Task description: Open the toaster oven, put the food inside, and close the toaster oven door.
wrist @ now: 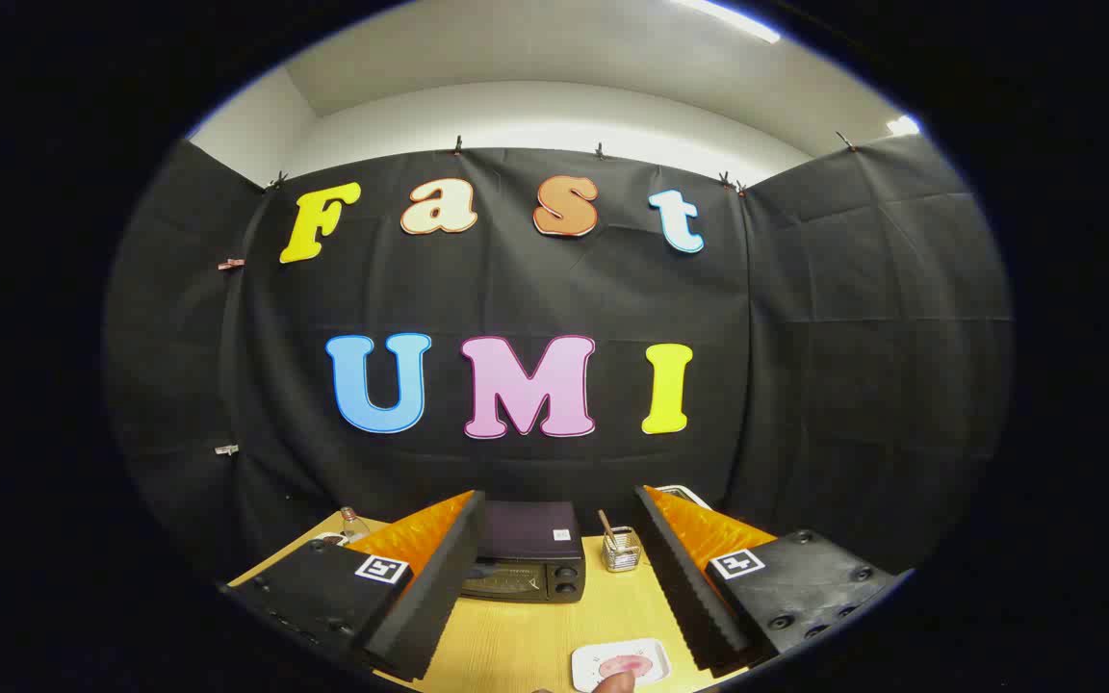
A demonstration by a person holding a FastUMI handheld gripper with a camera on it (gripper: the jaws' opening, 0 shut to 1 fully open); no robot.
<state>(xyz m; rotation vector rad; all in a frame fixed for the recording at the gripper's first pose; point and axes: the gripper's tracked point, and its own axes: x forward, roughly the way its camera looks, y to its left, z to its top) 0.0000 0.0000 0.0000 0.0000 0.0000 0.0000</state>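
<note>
Gripper [559,568] wide w/ nothing held, toaster oven [526,563] shut beyond it: approach door's top edge squarely, avoiding food plate [620,664] nearer than oven.

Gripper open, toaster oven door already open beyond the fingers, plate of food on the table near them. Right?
Not quite: the gripper view shows the toaster oven door closed. The rest holds: gripper open, holding nothing, plate of food on the table.
</note>
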